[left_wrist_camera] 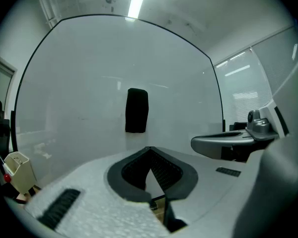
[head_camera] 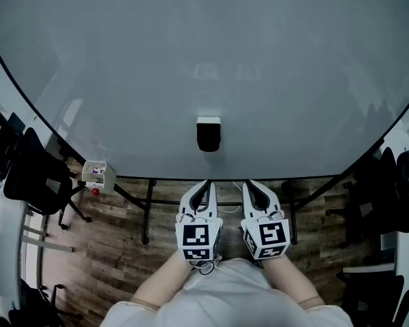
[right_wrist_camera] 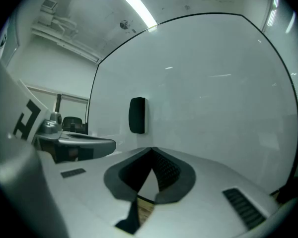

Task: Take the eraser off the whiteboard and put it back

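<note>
A black eraser (head_camera: 208, 134) sticks upright on the whiteboard (head_camera: 204, 67), a little above its lower edge. It also shows as a dark block ahead of the left gripper (left_wrist_camera: 137, 110) and the right gripper (right_wrist_camera: 137, 115). Both grippers hang side by side below the board, apart from the eraser. My left gripper (head_camera: 207, 183) is shut with nothing between its jaws, its tips meeting (left_wrist_camera: 149, 149). My right gripper (head_camera: 249, 183) is likewise shut and empty, tips together (right_wrist_camera: 151, 149).
A small white holder (head_camera: 95, 174) with a red item hangs at the board's lower left edge. The board's black stand legs (head_camera: 147, 210) rise from the wooden floor. Dark office chairs (head_camera: 34, 176) stand at left, and others at right (head_camera: 388, 189).
</note>
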`<state>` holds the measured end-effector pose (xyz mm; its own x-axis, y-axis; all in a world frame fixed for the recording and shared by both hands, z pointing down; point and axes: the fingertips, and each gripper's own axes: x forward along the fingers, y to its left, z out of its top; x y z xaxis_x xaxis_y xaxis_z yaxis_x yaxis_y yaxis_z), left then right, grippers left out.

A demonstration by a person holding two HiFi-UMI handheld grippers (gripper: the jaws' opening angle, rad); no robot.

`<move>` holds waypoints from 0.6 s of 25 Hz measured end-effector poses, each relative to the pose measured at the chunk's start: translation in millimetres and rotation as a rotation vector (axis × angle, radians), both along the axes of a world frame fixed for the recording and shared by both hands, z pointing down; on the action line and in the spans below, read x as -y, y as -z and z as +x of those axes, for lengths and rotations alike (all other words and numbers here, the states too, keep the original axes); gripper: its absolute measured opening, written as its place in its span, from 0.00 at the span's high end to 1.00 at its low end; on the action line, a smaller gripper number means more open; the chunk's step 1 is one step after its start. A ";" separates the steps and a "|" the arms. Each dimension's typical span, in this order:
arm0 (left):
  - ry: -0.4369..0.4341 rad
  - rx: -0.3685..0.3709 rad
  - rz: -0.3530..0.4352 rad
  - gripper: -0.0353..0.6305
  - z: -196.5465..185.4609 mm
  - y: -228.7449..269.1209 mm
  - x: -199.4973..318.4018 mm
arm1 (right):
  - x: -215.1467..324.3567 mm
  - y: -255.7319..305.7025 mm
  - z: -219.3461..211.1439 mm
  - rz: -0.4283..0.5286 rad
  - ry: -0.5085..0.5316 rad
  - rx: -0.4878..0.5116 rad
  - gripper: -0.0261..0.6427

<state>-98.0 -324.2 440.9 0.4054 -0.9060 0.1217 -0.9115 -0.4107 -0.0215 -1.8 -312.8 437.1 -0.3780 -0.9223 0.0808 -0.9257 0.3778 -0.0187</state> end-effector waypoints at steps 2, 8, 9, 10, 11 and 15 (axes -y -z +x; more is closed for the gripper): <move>0.006 -0.006 0.002 0.92 -2.7 3.4 0.0 | 0.8 -0.4 -0.1 -0.004 -0.001 -0.008 0.92; 0.020 -0.032 -0.013 0.92 -5.8 7.0 0.7 | 1.0 1.0 -2.5 0.000 0.009 -0.012 0.92; 0.018 -0.035 -0.017 0.92 -5.9 5.2 0.5 | 1.0 1.9 -2.7 0.004 0.010 -0.015 0.92; 0.018 -0.039 -0.020 0.92 -6.3 3.5 0.6 | 0.9 2.4 -2.4 0.007 0.010 -0.018 0.92; 0.019 -0.042 -0.024 0.92 -6.8 2.3 0.7 | 0.8 2.4 -1.8 0.007 0.008 -0.020 0.92; 0.034 -0.040 -0.042 0.92 -11.1 -1.6 2.0 | -0.8 -2.6 -4.5 -0.018 0.004 -0.026 0.92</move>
